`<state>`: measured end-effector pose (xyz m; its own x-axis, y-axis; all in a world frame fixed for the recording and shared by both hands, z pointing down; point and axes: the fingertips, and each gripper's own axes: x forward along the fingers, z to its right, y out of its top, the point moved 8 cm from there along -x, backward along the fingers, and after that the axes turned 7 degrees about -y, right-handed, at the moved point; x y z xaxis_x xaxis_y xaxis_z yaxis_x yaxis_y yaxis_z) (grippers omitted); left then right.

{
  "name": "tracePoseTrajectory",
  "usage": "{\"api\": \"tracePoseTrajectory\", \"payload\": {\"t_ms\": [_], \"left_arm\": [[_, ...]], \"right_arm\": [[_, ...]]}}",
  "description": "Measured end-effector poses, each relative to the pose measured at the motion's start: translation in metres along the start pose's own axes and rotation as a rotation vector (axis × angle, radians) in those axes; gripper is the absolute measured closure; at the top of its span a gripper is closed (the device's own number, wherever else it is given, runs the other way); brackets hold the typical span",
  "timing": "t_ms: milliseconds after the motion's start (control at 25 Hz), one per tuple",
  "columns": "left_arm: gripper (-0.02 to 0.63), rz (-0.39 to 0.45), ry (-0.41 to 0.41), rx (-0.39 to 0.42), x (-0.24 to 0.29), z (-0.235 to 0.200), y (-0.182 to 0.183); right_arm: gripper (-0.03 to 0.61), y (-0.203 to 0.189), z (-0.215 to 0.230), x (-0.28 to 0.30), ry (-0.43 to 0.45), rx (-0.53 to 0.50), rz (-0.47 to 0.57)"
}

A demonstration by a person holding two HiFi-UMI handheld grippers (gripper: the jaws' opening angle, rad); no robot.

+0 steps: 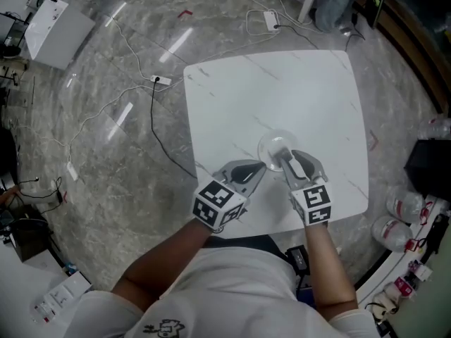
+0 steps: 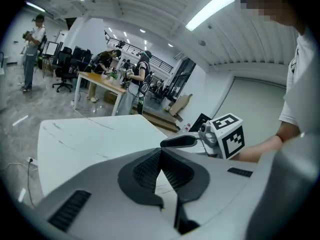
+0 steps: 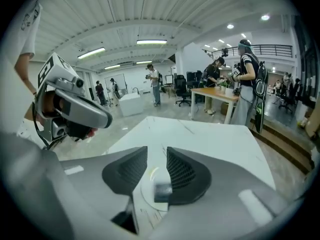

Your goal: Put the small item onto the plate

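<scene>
- Head view: two hand-held grippers meet near the front edge of a white table (image 1: 268, 90), the right gripper (image 1: 289, 158) poised over a small pale plate (image 1: 270, 141) and the left gripper (image 1: 261, 167) just beside it.
- Right gripper view: the jaws stand partly apart, clamped on nothing. The small item (image 3: 163, 192), a blurred grey block, sits against the inner face of the right-hand jaw, apart from the other pad, with the plate directly beneath it.
- Left gripper view: the jaws are clenched, tips meeting, with nothing between them.
- Background: people stand around a wooden desk (image 3: 220, 95) in an open workshop.
</scene>
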<state>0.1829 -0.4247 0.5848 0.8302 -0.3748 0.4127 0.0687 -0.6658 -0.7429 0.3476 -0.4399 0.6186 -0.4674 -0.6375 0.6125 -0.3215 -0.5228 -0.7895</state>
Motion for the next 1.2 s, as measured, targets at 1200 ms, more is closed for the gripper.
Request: {"api": "tracePoseTrajectory", "payload": {"t_ms": [1200], "left_arm": [[0.607,0.263,-0.305,0.488,-0.214,0.185,0.13]], "right_arm": [[0.561,0.174,-0.198,-0.274,-0.258,0.131,0.603]]}}
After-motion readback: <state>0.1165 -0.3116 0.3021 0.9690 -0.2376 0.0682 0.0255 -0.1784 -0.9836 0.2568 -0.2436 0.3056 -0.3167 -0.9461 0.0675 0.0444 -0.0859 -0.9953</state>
